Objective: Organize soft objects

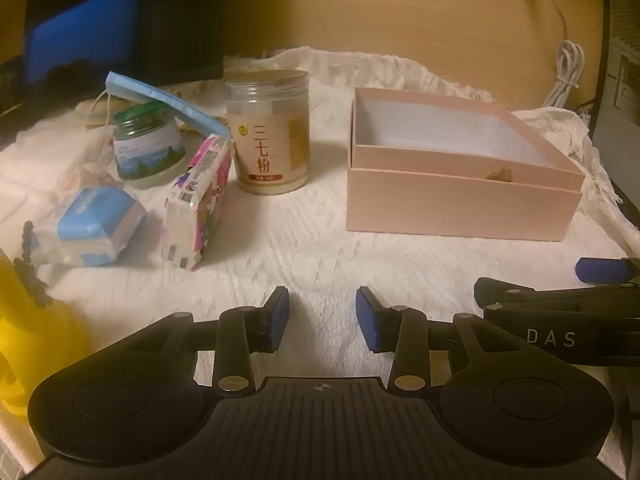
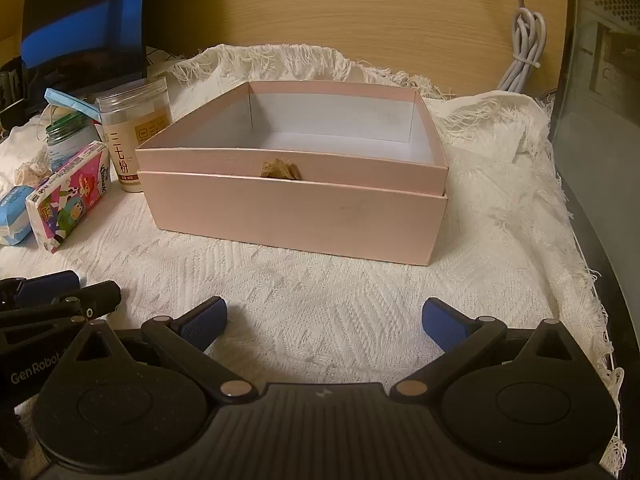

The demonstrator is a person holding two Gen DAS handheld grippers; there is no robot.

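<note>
A blue-and-white tissue pack [image 1: 90,226] and a cartoon-printed tissue pack [image 1: 198,202] lie on the white cloth at the left; both also show in the right wrist view, the blue pack [image 2: 14,216] and the printed pack [image 2: 68,196]. An open pink box [image 1: 460,200], empty inside, stands at the right, and fills the middle of the right wrist view [image 2: 296,216]. My left gripper [image 1: 322,318] is open and empty above the cloth. My right gripper [image 2: 324,322] is open wide and empty in front of the box.
A tall jar with a beige label [image 1: 272,132], a small green-lidded jar [image 1: 146,146] and a light blue flat pack [image 1: 168,102] stand behind the tissues. A yellow object [image 1: 24,320] is at the left edge. A dark monitor [image 1: 92,32] and a coiled white cable [image 2: 524,48] are at the back.
</note>
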